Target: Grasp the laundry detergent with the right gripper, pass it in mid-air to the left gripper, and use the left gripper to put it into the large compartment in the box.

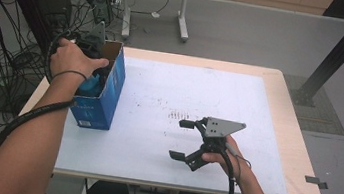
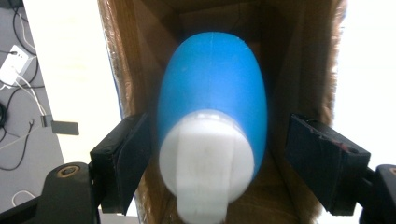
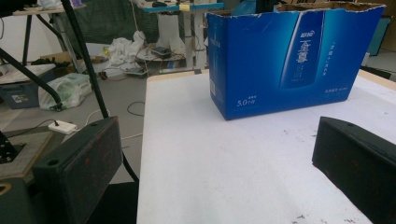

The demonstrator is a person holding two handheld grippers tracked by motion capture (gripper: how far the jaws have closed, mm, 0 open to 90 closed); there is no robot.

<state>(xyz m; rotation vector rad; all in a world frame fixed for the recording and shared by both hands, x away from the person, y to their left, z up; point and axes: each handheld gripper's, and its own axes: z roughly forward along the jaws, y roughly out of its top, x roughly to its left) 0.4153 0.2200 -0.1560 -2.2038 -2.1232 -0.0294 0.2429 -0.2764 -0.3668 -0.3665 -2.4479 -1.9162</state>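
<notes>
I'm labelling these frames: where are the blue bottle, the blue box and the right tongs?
blue bottle (image 2: pixel 212 88): left gripper view, on its blue body above the white cap.
blue box (image 3: pixel 261 65): right gripper view, on its printed side.
right tongs (image 1: pixel 185 140): high view, midway between the tips.

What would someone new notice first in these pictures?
The blue bottle with a white cap, standing inside the open blue box at the table's left edge, with the left claw open around it. Then the right claw, open and holding nothing above the white tabletop.
</notes>
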